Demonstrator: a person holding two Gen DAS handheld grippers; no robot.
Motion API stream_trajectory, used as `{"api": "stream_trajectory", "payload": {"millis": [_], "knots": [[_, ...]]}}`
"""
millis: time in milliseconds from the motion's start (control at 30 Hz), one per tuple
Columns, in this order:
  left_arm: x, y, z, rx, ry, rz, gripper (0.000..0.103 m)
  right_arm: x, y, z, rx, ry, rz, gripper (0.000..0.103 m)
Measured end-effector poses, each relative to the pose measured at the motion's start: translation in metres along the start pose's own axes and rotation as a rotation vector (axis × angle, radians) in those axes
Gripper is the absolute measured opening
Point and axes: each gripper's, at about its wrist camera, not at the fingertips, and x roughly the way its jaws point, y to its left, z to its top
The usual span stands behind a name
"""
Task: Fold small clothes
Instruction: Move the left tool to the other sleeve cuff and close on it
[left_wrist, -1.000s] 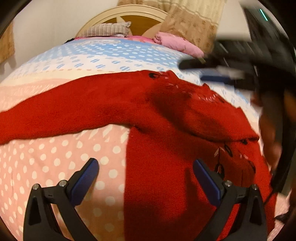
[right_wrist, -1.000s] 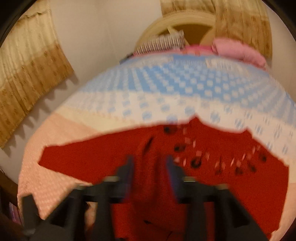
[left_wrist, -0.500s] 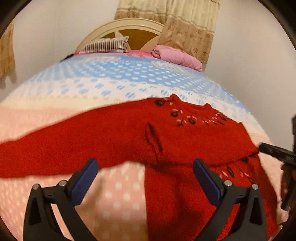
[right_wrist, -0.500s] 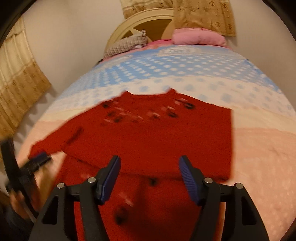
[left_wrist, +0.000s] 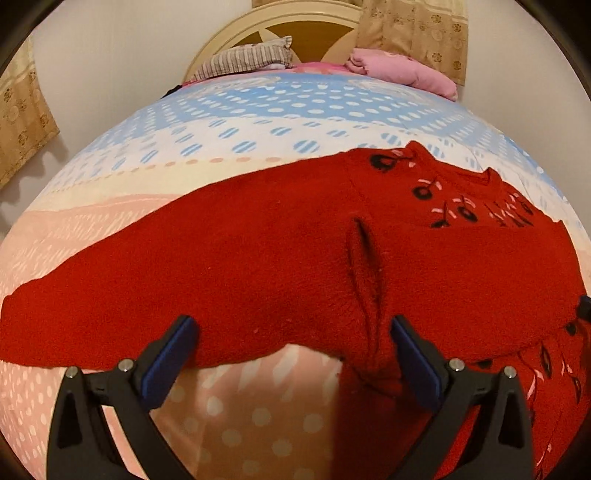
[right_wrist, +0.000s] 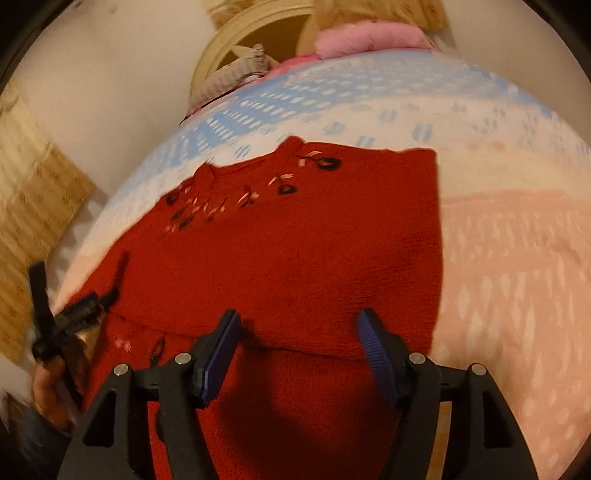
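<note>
A small red knit sweater (left_wrist: 280, 266) with black and pink embroidery at the neck lies flat on the bed. Its left sleeve (left_wrist: 110, 291) stretches out to the left; the right sleeve lies folded across the body (right_wrist: 314, 258). My left gripper (left_wrist: 291, 354) is open and empty, just above the lower edge of the left sleeve near the armpit. My right gripper (right_wrist: 299, 350) is open and empty over the folded edge on the sweater's right half. The left gripper also shows in the right wrist view (right_wrist: 70, 317), at the sweater's left edge.
The bed has a polka-dot cover (left_wrist: 240, 122) in blue, white and pink bands. A striped pillow (left_wrist: 243, 62) and a pink pillow (left_wrist: 402, 70) lie by the wooden headboard (left_wrist: 295, 26). Curtains (right_wrist: 33, 206) hang at the left wall.
The right gripper opened and drew back to the sweater's right half, leaving the right sleeve folded across the body. The left gripper moved in toward the left sleeve's lower edge.
</note>
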Motion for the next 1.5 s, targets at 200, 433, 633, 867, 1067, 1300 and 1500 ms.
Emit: {"api": "stream_trajectory", "payload": {"millis": [200, 433, 633, 867, 1067, 1300, 1500], "knots": [[-0.001, -0.001, -0.002, -0.018, -0.013, 0.014, 0.103, -0.015, 0.016, 0.017, 0.018, -0.058, 0.012, 0.067], [-0.023, 0.019, -0.008, -0.084, -0.076, -0.048, 0.103, 0.018, 0.064, 0.01, -0.071, 0.05, 0.056, 0.068], [-0.048, 0.066, -0.02, -0.099, -0.132, 0.033, 0.103, 0.039, 0.101, 0.018, -0.103, 0.068, 0.106, 0.068], [-0.065, 0.149, -0.034, -0.131, -0.142, 0.202, 0.103, 0.055, 0.14, 0.006, -0.212, 0.072, 0.088, 0.068], [-0.069, 0.22, -0.049, -0.204, -0.116, 0.35, 0.103, 0.059, 0.144, -0.006, -0.257, 0.028, 0.066, 0.068], [-0.072, 0.27, -0.064, -0.305, -0.085, 0.418, 0.103, 0.063, 0.159, -0.017, -0.359, 0.0, -0.037, 0.074], [-0.062, 0.287, -0.065, -0.366, -0.067, 0.389, 0.103, 0.062, 0.154, -0.016, -0.336, -0.01, -0.01, 0.074]]}}
